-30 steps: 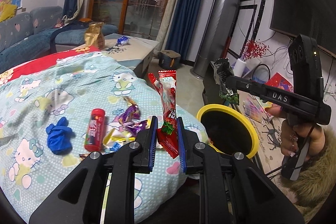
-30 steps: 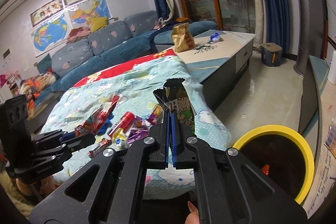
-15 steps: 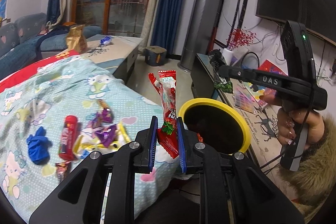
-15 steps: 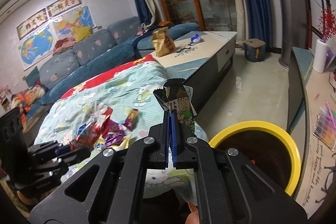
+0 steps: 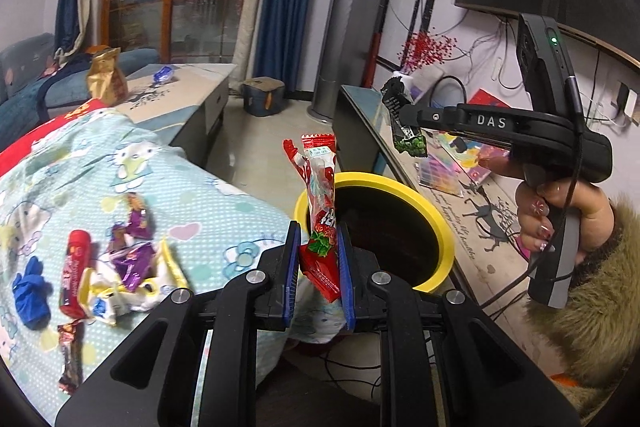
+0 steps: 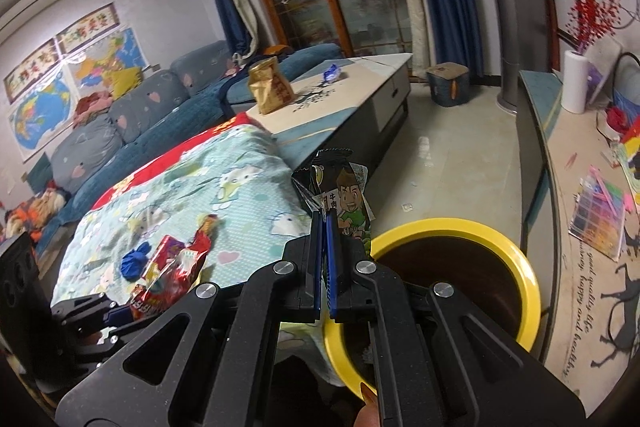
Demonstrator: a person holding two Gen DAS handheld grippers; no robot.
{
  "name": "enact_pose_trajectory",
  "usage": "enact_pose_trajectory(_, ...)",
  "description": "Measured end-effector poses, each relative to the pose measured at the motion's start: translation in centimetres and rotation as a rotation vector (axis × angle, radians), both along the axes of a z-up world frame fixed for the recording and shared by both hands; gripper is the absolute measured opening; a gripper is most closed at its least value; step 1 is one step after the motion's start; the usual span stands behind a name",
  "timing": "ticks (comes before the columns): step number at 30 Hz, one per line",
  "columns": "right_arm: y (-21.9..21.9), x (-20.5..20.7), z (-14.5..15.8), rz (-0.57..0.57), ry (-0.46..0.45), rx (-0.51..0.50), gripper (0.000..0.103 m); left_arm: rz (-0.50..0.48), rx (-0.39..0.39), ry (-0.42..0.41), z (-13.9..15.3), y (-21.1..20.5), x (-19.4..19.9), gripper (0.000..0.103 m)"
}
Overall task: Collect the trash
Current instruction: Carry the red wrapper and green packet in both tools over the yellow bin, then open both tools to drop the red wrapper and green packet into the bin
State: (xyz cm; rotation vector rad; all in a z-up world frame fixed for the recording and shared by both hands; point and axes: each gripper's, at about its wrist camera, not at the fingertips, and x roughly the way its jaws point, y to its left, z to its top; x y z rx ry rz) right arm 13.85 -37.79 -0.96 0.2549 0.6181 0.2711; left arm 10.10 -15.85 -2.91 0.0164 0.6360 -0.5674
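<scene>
So both tools are loaded: the left tool (image 5: pixel 318 259) is clamped on a red wrapper (image 5: pixel 320 203) standing upright, the right tool (image 6: pixel 325 259) is pinched tight on a dark cartoon wrapper (image 6: pixel 344 199). The yellow-rimmed bin (image 6: pixel 524 267) sits just ahead and below, slightly right of both, with the right tool looking nearer its mouth.

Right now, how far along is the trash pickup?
Midway. Both grippers hold a wrapper near the yellow bin: the left gripper a red one, the right gripper a black one. Neither is dropped yet. More wrappers, a red tube and a blue glove remain on the blanket.
</scene>
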Motion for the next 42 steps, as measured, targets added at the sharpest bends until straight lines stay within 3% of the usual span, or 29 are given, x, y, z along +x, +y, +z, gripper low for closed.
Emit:
enact_pose_trajectory(19,-5.7,0.9,-3.0,-0.113,0.084,0.057,0.001,-0.108,-0.001,0.113,-3.8,-5.7,3.0,0.017)
enact_pose_trajectory(37,-8.6,2.7,-7.4,-0.127,0.204,0.11,0.004,-0.168,0.025,0.209,-8.3,-10.1,5.5,0.018)
enact_pose_trajectory(42,-9.0,3.1,-8.5,-0.126,0.242,0.114,0.008,-0.15,0.007,0.233,-9.5,-10.7,6.8,0.024)
